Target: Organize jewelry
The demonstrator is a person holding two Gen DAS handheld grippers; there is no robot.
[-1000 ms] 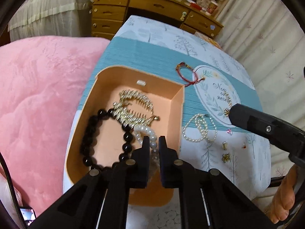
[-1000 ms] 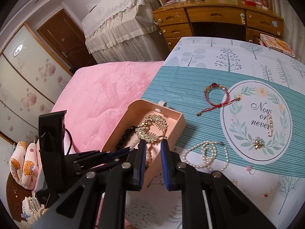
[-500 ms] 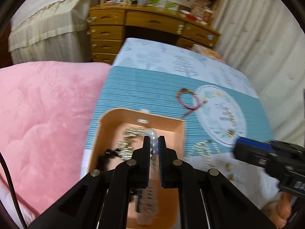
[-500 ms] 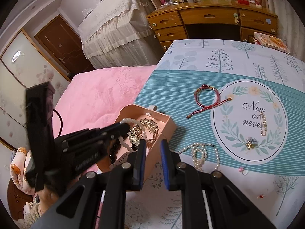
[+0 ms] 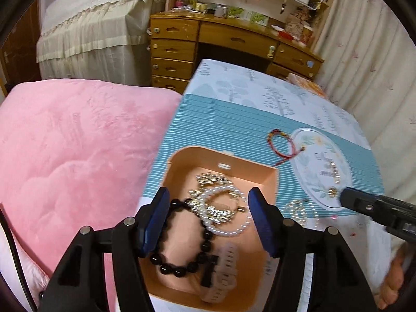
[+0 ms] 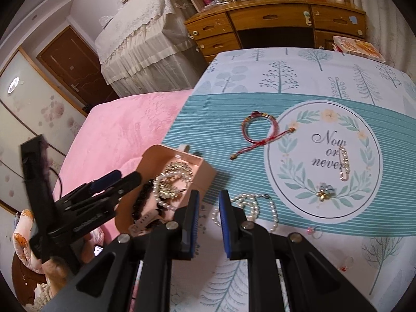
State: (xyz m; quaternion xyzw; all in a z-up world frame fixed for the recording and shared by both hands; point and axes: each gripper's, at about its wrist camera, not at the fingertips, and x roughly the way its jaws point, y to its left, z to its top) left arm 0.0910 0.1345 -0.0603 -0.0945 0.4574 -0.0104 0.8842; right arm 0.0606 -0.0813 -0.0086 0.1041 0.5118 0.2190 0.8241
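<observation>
Jewelry lies partly in the box and partly out on the cloth. Largest under me is the tablecloth point(image 6: 299, 83), pale with trees and a teal striped band, with a pink blanket point(image 5: 65, 156) beside it. At the cloth's edge stands the peach box point(image 5: 270, 179), open on top. Inside it lie a black bead bracelet point(image 5: 182, 267), a pale watch strap point(image 5: 223, 273), a gold hair comb point(image 5: 213, 182) and a white pearl bracelet point(image 5: 234, 228) resting over the comb.

My left gripper point(image 5: 208, 221) hangs over the box; its jaws have just been opening and now stand wide, with nothing pressed between them. My right gripper point(image 6: 209, 223) hovers above the cloth just beside the box, its jaws narrow with only a slim gap, empty.

Out on the cloth, a pearl necklace point(image 6: 260, 202) sits near my right fingertips. Farther off lie a red cord bracelet point(image 6: 257, 130), a gold chain piece point(image 6: 344, 163) and a small flower brooch point(image 6: 323, 192) on the round print.
</observation>
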